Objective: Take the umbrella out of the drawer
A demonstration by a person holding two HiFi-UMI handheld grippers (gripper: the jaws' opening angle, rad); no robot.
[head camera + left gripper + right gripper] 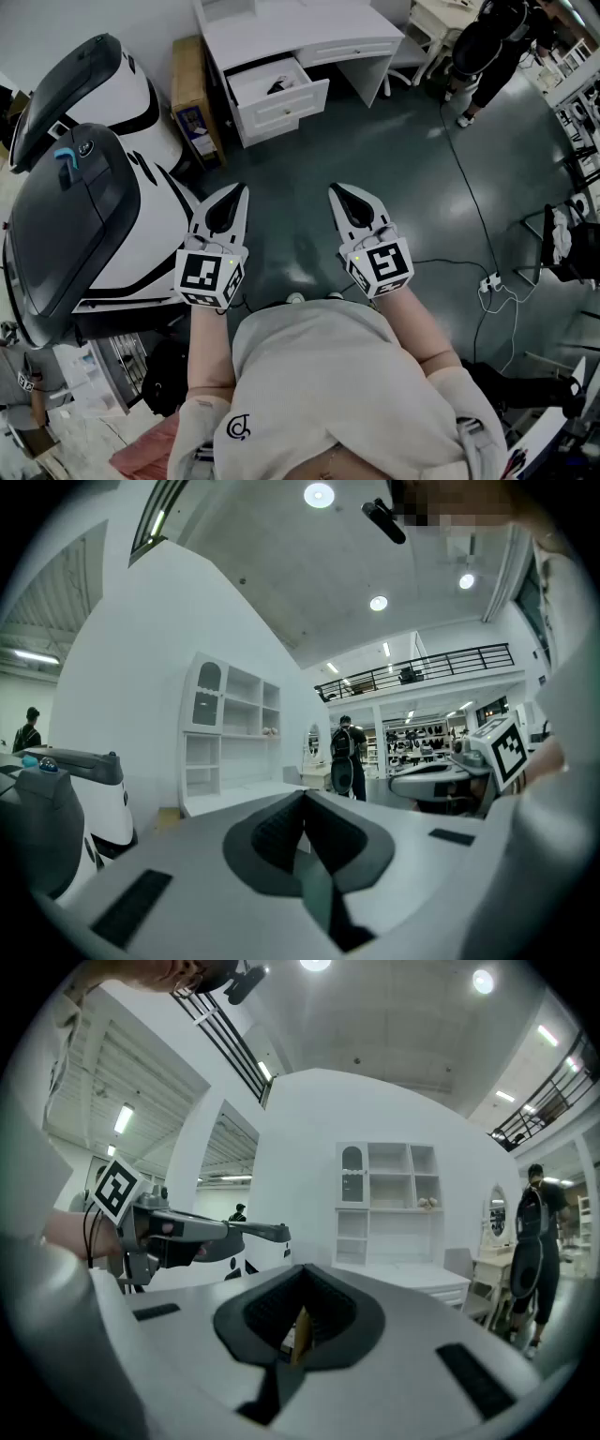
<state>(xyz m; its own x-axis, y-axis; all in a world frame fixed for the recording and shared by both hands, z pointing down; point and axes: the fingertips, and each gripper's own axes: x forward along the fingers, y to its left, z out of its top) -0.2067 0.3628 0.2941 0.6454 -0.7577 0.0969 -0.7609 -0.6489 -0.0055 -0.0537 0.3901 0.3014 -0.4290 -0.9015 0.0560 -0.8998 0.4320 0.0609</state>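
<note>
A white desk (300,33) stands at the far end of the grey floor, and its drawer (286,108) is pulled out. A dark thing, probably the umbrella (278,86), lies inside the drawer. Both grippers are held level in front of the person's body, well short of the desk and side by side. My left gripper (242,189) is shut with nothing in it, its pads meeting in the left gripper view (305,794). My right gripper (334,188) is also shut and empty (302,1269).
Two large white-and-black machines (84,206) fill the left side. A cardboard box (192,94) leans beside the desk. A person (492,47) stands at the far right. A cable and power strip (492,281) lie on the floor to the right, near a chair (562,244).
</note>
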